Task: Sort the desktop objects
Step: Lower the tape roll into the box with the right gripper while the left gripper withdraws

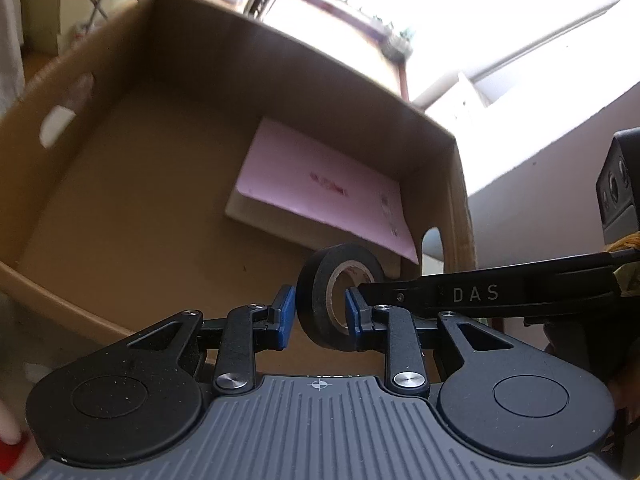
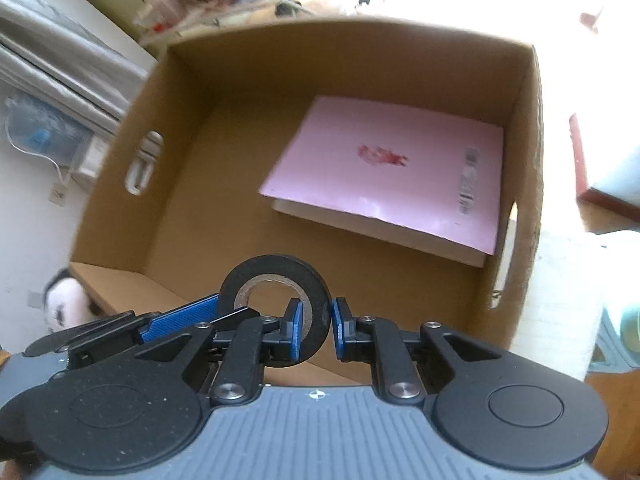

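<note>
Both your claws pinch one tape roll: left claw and right claw each clamp its wall, holding it above the cardboard box, ready to drop beside the pink book.

daylight floods in from the window – blown out to white glare in both views. the cardboard box interior sits in dim shadow, and fisheye edges bend and smear with blur.
</note>
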Demonstrator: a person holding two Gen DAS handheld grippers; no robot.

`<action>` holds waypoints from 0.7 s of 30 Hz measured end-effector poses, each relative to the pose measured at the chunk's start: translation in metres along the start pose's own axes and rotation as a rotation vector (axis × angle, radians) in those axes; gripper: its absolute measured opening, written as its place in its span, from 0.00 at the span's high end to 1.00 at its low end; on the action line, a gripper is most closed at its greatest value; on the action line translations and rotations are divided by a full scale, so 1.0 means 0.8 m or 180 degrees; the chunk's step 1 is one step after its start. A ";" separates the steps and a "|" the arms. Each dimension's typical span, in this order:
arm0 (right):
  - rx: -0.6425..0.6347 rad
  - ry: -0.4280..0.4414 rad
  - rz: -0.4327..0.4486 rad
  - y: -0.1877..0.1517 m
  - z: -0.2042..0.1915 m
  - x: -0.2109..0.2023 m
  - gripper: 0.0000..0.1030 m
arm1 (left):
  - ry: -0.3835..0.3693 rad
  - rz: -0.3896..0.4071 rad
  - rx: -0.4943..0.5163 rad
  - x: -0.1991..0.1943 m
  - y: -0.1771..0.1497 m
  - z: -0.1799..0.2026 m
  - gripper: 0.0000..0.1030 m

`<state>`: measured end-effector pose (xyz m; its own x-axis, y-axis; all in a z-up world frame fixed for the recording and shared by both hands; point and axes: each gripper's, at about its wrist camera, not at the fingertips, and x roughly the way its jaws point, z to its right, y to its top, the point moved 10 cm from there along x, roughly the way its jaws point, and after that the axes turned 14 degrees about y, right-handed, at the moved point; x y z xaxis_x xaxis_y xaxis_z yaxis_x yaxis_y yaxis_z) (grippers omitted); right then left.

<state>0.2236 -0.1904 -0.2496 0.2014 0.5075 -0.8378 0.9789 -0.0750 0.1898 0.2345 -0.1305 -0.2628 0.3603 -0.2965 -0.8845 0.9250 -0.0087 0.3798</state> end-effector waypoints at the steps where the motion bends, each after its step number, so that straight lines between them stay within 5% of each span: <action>1: -0.0004 -0.0031 -0.0044 -0.001 0.005 0.004 0.83 | -0.0011 -0.0026 0.0005 0.005 -0.002 0.000 0.76; 15: -0.0484 -0.0668 -0.0587 -0.013 0.044 0.042 0.83 | -0.0034 -0.0025 0.0157 0.013 -0.001 -0.001 0.73; 21: -0.1220 -0.1209 -0.0749 -0.011 0.045 0.058 0.83 | 0.0040 0.0089 0.0195 -0.003 0.004 -0.012 0.70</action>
<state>0.2254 -0.1971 -0.3087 0.0472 0.1245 -0.9911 0.9311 0.3539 0.0888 0.2376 -0.1203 -0.2621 0.3879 -0.2854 -0.8764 0.9056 -0.0592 0.4200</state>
